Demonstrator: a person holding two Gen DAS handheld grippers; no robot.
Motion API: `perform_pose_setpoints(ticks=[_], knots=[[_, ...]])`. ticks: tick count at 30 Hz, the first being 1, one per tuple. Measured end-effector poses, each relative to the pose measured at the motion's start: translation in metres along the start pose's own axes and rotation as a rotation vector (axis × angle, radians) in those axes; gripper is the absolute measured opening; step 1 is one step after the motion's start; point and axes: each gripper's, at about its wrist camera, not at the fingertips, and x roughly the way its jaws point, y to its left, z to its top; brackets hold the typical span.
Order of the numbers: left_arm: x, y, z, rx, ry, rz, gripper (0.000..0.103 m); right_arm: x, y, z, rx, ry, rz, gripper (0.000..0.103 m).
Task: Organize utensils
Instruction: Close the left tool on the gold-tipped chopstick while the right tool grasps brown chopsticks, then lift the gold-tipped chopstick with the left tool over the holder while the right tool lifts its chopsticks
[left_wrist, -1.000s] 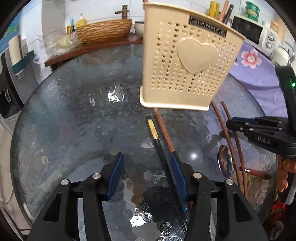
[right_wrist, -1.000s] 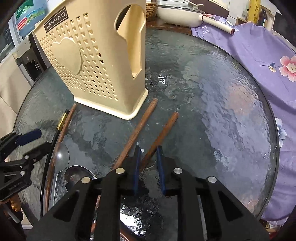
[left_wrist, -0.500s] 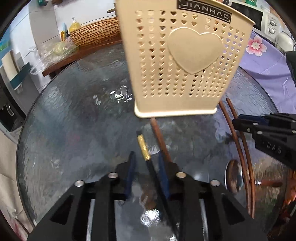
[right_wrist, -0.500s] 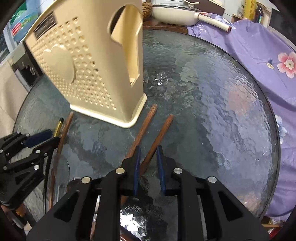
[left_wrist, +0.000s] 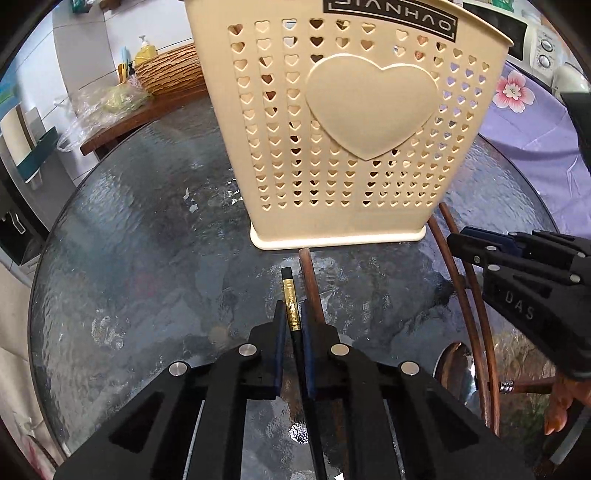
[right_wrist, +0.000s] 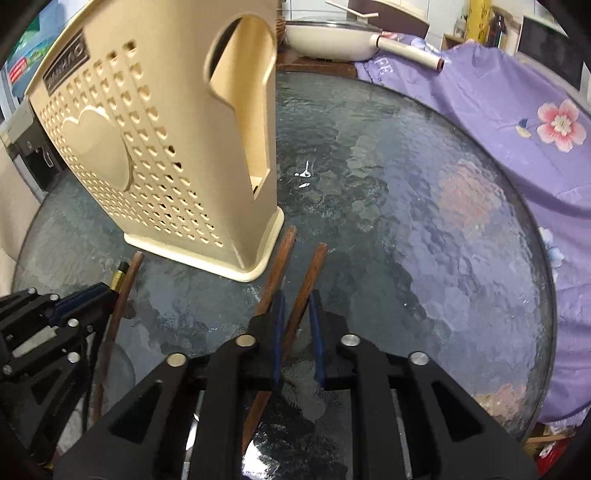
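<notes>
**Both grippers closing on chopsticks beside the holder**

On the round textured glass table (left_wrist: 147, 258), the cream heart-perforated plastic utensil holder (left_wrist: 351, 129) stands upright. The left gripper (left_wrist: 291, 325) has just closed, pinching the black gold-banded chopstick (left_wrist: 289, 295). The right gripper (right_wrist: 297, 317) has been narrowing around a brown wooden chopstick (right_wrist: 306, 280); contact I cannot tell. Next, I judge: lift and drop tips into the holder.

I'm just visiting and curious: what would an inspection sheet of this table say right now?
Surface: round textured glass table, utensils lying on it.
Job's things: cream utensil holder upright; brown chopsticks and a metal spoon on the glass.
Clutter: nothing seen.
Grippers: left gripper shut on the black gold-banded chopstick; right gripper closing around one brown chopstick.
Cables: nothing seen.
Surroundings: purple floral cloth, white pan, wicker basket.
</notes>
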Motion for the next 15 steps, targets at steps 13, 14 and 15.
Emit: perform_pose_setpoints(ticks=[13,14,15], knots=[[0.007,0.015,0.006,-0.077,-0.017,-0.053,0.007,0.002,-0.019,0.0,0.107,-0.021,0.096,0.011],[0.006,0.017,0.005,-0.083,-0.02,-0.055,0.007,0.002,-0.021,0.0,0.112,-0.026,0.109,0.011],[0.006,0.019,0.005,-0.086,-0.023,-0.057,0.007,0.001,-0.022,0.0,0.119,-0.031,0.122,0.011]])
